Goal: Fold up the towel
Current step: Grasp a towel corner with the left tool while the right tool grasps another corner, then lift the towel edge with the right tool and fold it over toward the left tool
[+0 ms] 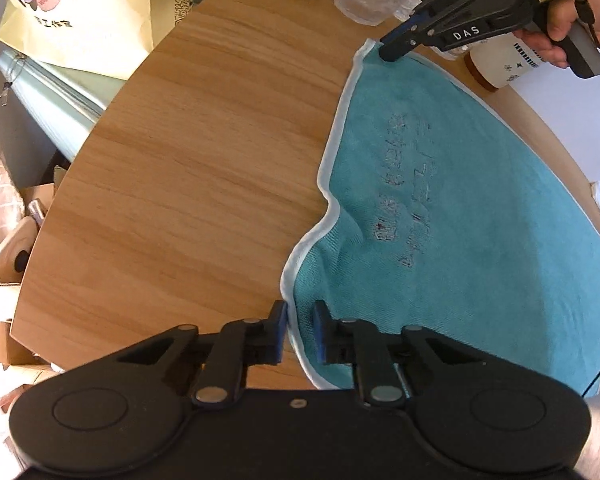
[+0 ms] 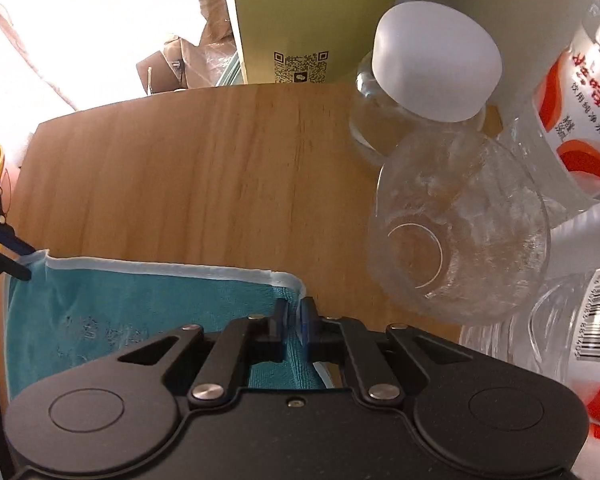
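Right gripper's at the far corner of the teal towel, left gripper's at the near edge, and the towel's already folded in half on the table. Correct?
Not quite: the teal towel lies spread in a single layer, unfolded, as the left wrist view shows. The rest holds: right gripper at its far corner, left gripper at the near edge, on the table.

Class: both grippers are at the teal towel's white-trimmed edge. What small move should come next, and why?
Probably close the left gripper: its jaws straddle the towel hem with a gap, while the right gripper already pinches the far corner. Both corners must be held before lifting.
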